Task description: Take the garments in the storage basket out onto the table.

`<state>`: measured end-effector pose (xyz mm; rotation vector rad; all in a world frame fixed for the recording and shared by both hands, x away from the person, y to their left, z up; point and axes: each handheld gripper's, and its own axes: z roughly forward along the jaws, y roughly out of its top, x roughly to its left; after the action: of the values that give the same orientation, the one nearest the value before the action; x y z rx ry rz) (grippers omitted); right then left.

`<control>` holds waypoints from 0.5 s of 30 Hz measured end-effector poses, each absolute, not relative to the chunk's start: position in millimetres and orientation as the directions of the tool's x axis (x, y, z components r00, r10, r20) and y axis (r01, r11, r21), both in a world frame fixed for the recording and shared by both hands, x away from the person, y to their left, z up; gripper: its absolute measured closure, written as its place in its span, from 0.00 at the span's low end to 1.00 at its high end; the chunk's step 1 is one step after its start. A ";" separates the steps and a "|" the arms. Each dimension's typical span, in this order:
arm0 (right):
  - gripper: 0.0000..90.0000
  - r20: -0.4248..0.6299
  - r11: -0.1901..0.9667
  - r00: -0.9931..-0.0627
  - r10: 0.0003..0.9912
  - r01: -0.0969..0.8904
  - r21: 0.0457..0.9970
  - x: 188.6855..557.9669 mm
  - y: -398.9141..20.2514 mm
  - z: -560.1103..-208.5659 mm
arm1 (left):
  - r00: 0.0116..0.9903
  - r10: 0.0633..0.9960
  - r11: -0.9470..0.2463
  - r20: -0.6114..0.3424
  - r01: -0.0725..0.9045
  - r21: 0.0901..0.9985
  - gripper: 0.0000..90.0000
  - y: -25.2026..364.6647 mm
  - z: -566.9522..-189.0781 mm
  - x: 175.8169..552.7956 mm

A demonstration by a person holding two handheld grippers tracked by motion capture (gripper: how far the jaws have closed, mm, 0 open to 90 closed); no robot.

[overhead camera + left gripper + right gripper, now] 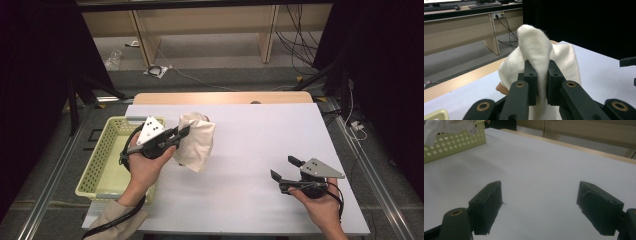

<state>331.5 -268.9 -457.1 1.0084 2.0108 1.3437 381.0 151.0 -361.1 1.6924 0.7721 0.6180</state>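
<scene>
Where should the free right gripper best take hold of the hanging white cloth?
Probably the cloth's loose lower corner, approached from its right side. The left gripper already pinches a raised fold, so that corner dangles free, facing the open right gripper.

Item: one white cloth (pixel 196 141), soft and fleecy in texture (fine fibres visible at its top edge in the left gripper view). It hangs bunched and folded, raised above the white bench (pixel 260 150), beside the pale green basket (pixel 102 160). One upper fold is pinched between the left hand-held gripper's (pixel 183 133) jaws.
</scene>
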 end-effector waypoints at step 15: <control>0.24 -0.016 0.237 -0.589 0.808 0.300 0.924 331.7 -269.1 -457.1 | 0.663 0.748 -0.177 0.016 0.177 0.968 0.90 144.0 -364.0 379.9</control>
<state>331.7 -269.1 -457.1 1.0106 2.0150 1.3357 379.9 144.0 -364.0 1.7072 0.7557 0.6065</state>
